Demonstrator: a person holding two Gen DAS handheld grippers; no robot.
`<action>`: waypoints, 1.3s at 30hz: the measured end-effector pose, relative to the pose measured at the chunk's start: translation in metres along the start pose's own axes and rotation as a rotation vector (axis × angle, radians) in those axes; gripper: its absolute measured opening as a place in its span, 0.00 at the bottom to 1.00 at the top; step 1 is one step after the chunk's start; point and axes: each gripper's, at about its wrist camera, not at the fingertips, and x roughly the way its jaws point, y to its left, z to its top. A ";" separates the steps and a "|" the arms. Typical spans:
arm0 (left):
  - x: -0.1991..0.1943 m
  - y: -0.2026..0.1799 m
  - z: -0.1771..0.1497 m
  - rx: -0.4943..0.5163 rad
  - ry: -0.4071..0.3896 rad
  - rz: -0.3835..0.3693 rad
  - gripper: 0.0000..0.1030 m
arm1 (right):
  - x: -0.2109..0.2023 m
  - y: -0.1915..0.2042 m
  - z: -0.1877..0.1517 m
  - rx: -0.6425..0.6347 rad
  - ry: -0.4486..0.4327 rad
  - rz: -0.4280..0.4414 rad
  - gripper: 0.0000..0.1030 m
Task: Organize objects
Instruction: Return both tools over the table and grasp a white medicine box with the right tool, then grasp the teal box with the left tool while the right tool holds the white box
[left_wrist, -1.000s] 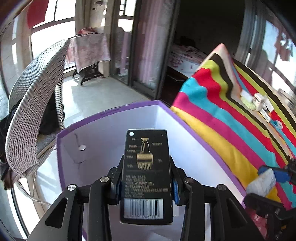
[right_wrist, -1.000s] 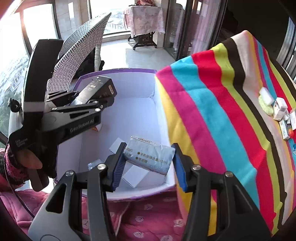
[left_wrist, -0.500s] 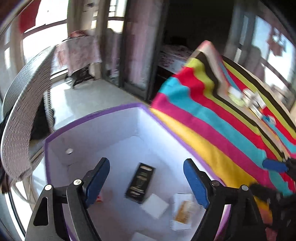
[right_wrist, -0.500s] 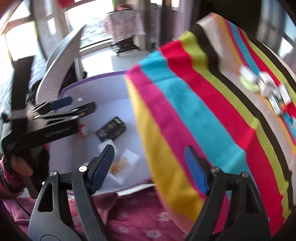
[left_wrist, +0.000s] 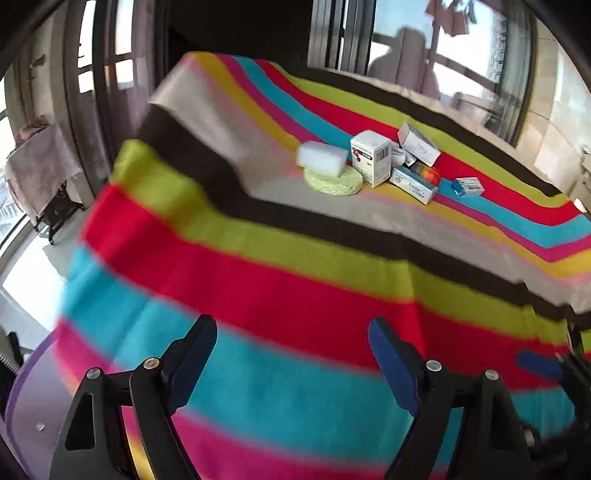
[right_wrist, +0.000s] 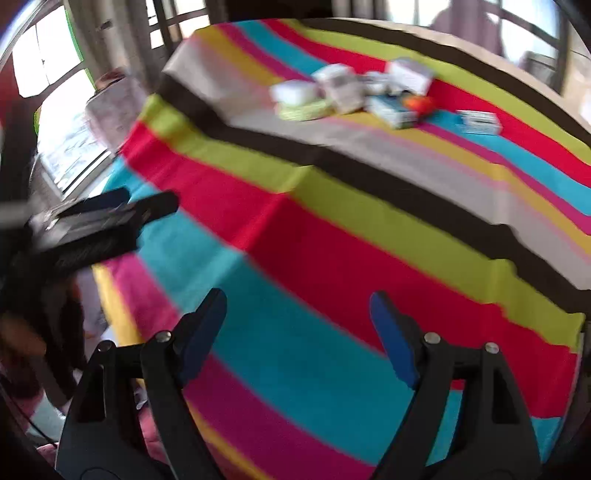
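Stripes of cloth fill both views under my tools. My left tool (left_wrist: 291, 354) has its jaws spread with nothing between them, and so does my right tool (right_wrist: 297, 325); both have just been opening. Ahead on the striped cloth (left_wrist: 295, 295) that covers the table sits the cluster to sort: a white block (left_wrist: 323, 158) on a pale green coil (left_wrist: 334, 181), a white carton (left_wrist: 371, 157) touching it, more small boxes (left_wrist: 415, 182) just beside, blurred in the right view. At lower left a purple box rim (left_wrist: 22, 373) shows, I think.
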 end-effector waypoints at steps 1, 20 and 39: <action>0.011 -0.004 0.006 -0.002 0.008 0.004 0.83 | 0.000 -0.010 0.002 0.014 -0.003 -0.017 0.80; 0.067 -0.029 0.026 0.080 0.094 0.017 1.00 | 0.079 -0.262 0.149 0.723 -0.136 -0.105 0.82; 0.061 -0.024 0.024 0.075 0.090 0.010 1.00 | 0.116 -0.221 0.163 0.327 -0.005 -0.281 0.36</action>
